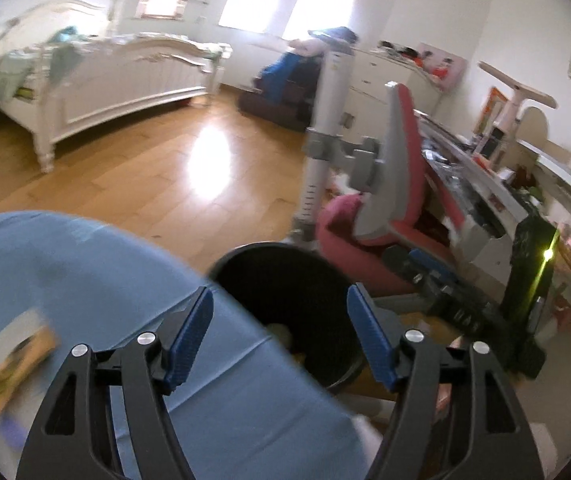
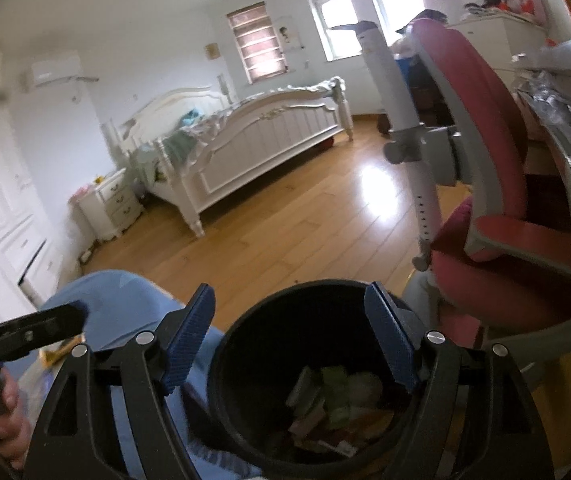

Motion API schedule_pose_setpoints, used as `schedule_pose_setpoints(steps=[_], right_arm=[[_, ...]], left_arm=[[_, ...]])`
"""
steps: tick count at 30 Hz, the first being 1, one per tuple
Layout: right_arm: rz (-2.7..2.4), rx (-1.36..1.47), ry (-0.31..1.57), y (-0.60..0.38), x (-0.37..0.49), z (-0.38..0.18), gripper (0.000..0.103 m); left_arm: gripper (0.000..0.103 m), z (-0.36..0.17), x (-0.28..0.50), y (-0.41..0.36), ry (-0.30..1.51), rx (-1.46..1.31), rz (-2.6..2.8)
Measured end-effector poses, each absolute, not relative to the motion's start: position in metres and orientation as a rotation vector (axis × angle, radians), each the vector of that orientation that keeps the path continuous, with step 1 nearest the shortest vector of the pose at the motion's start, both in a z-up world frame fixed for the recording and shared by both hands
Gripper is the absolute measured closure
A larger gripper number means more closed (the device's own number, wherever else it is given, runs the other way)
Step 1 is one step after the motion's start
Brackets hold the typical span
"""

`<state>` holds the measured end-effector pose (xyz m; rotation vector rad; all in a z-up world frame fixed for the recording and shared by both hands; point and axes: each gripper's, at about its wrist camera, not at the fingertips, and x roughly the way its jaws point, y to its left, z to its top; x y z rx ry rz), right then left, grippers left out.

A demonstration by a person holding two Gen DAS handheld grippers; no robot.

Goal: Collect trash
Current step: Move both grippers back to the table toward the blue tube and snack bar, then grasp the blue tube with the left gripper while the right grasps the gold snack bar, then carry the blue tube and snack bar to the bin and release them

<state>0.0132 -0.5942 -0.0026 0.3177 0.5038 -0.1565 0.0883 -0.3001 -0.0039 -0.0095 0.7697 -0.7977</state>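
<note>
Trash [image 2: 337,404], several pieces, in one black bin [image 2: 241,344]; two grippers' jaws apart.

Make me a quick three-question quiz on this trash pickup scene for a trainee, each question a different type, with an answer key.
1. True or false: the right gripper is clamped on a piece of trash.
2. Multiple choice: the black bin holds A) nothing, B) paper and packaging scraps, C) water.
3. Short answer: what piece of furniture stands directly beside the bin in the right wrist view?

Key
1. False; its jaws stand open with nothing between them, above the bin.
2. B.
3. The red and grey desk chair.
</note>
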Motion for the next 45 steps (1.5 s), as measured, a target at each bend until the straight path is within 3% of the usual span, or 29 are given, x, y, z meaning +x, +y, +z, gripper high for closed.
schedule_pose_setpoints(steps=[2, 8, 16, 17, 21, 24, 29, 31, 33, 36, 39, 45], right_arm=[[-0.125, 0.302, 0.514, -0.581, 0.016, -0.001, 0.026], [-0.019, 0.252, 0.545, -0.532, 0.032, 0.003, 0.026], [0.128, 0.139, 0.597, -0.448, 0.05, 0.012, 0.026], [0.15, 0.112, 0.607, -0.438, 0.053, 0.012, 0.026], [0.265, -0.046, 0.663, -0.385, 0.078, 0.01, 0.026], [0.39, -0.209, 0.718, -0.339, 0.099, 0.0, 0.026], [0.537, -0.424, 0.795, -0.286, 0.138, -0.019, 0.026], [0.588, -0.437, 0.884, -0.273, 0.159, -0.028, 0.034], [0.62, -0.413, 0.946, -0.267, 0.168, -0.035, 0.048], [0.654, -0.358, 0.965, -0.259, 0.17, -0.034, 0.08], [0.638, -0.296, 0.948, -0.259, 0.163, -0.029, 0.089], [0.571, -0.033, 0.733, -0.295, 0.123, 0.021, 0.09]], left_arm=[[0.017, -0.006, 0.083, -0.273, 0.761, -0.006, -0.714], [0.017, -0.027, 0.079, -0.213, 0.805, 0.09, -0.404], [0.027, -0.066, 0.082, -0.174, 0.912, 0.183, -0.3], [0.031, -0.065, 0.081, -0.165, 0.907, 0.187, -0.296], [0.072, -0.06, 0.085, -0.135, 0.892, 0.171, -0.313], [0.083, -0.059, 0.092, -0.113, 0.886, 0.148, -0.337], [0.085, -0.06, 0.097, -0.088, 0.882, 0.081, -0.436], [0.086, -0.06, 0.099, -0.083, 0.887, 0.049, -0.467], [0.086, -0.061, 0.1, -0.079, 0.89, 0.021, -0.48], [0.087, -0.06, 0.1, -0.074, 0.884, -0.014, -0.488], [0.087, -0.057, 0.096, -0.075, 0.858, -0.007, -0.485], [0.087, -0.034, 0.088, -0.091, 0.775, 0.0, -0.506]])
